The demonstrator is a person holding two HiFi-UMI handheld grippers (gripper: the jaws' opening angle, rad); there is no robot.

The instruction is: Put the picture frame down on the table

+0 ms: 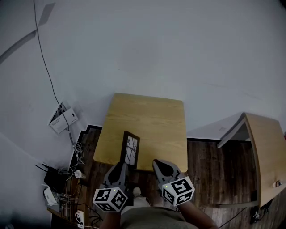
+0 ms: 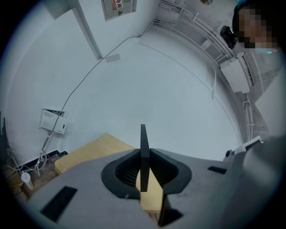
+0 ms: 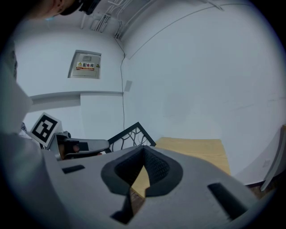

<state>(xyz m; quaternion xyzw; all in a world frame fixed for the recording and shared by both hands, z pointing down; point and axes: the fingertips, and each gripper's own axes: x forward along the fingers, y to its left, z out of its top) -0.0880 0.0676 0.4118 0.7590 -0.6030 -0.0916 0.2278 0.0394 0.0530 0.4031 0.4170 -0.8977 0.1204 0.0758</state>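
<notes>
1. Writing: in the right gripper view a grey wall panel (image 3: 86,65) carries a yellow strip with red characters, too small to read with certainty; in the left gripper view a sign (image 2: 118,5) with red print is cut by the top edge; a white box (image 1: 62,118) low on the wall has print too fine to read; each tool bears a cube (image 1: 110,199) with black-and-white square markers.
2. Surface and room: a light wooden table (image 1: 147,120) with rounded corners stands against a plain white wall; the floor (image 1: 214,174) is dark wood planks; a second pale wooden table (image 1: 268,156) stands to the right; a thin black cable (image 1: 47,71) runs down the wall to a tangle of wires and a black router (image 1: 56,179) on the floor at the left.
3. Picture frame (image 1: 130,150) (image 2: 144,147) (image 3: 129,134): dark, flat and thin, with a branching openwork pattern; it stands upright over the table's near edge; whether its lower edge touches the wood cannot be told.
4. Left tool (image 1: 121,166) (image 2: 144,154): its ribbed black pads are clamped on the frame's near edge, one pad on each face.
5. Right tool (image 1: 161,163) (image 3: 143,150): just right of the frame and apart from it; its jaws are together at the tips with nothing between them.
</notes>
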